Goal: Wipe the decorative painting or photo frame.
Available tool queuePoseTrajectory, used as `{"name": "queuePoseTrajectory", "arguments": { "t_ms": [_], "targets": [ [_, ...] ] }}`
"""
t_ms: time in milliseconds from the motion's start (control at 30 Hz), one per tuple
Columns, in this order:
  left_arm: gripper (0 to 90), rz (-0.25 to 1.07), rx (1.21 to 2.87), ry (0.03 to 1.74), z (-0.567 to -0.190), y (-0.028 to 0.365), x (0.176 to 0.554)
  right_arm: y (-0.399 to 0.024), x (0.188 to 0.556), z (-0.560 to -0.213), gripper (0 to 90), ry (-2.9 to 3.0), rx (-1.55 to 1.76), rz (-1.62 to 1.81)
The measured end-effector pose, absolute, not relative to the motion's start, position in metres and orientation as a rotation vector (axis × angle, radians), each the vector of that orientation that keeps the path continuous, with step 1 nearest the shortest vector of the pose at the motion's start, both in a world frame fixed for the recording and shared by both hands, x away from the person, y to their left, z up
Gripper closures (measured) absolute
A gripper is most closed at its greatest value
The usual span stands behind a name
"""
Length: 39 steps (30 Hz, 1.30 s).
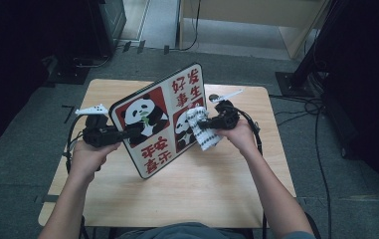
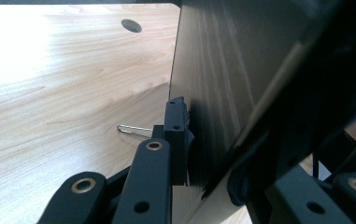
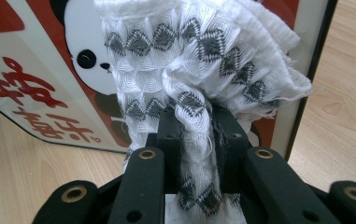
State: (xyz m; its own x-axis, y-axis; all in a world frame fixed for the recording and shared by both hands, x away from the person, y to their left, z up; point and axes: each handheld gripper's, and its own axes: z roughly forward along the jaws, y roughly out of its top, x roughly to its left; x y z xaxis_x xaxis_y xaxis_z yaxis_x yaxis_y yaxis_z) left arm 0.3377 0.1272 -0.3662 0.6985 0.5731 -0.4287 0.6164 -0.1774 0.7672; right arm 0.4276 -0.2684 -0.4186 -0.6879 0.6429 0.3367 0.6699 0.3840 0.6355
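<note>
Panda board point(image 1: 157, 119) stands tilted on its lower corner near the tabletop's point(image 1: 202, 194) middle, my left gripper point(image 1: 127, 133) clamped on its left edge to steady it. My right gripper point(image 1: 202, 124) pinches a bunched white cloth point(image 1: 203, 130) against the printed face, so I judge I'm wiping it.

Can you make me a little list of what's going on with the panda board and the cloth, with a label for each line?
Board: panda board with red characters, standing tilted on one corner on the wooden table
Left gripper: shut on the board's edge, holding it up
Right gripper: shut on a white cloth with grey diamonds
Cloth: pressed against the board's picture side, over the lower panda
Job: looks like wiping the board
Also on table: a thin metal wire clip
</note>
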Motion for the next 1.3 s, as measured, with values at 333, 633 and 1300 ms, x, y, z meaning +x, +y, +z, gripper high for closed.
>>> {"name": "queuePoseTrajectory", "arguments": {
  "t_ms": [333, 633, 1300],
  "targets": [
    [77.6, -0.048, 1.848, 0.934, -0.366, 0.127, 0.338, -0.271, 0.427, -0.43, 76.3, -2.588, -1.25, -1.18],
    [77.5, -0.048, 1.852, 0.931, -0.366, 0.127, 0.337, -0.272, 0.424, -0.447, 76.0, -2.599, -1.276, -1.145],
    [77.4, -0.051, 1.851, 0.926, -0.366, 0.127, 0.337, -0.275, 0.423, -0.478, 75.8, -2.523, -1.332, -1.049]
  ]
}}
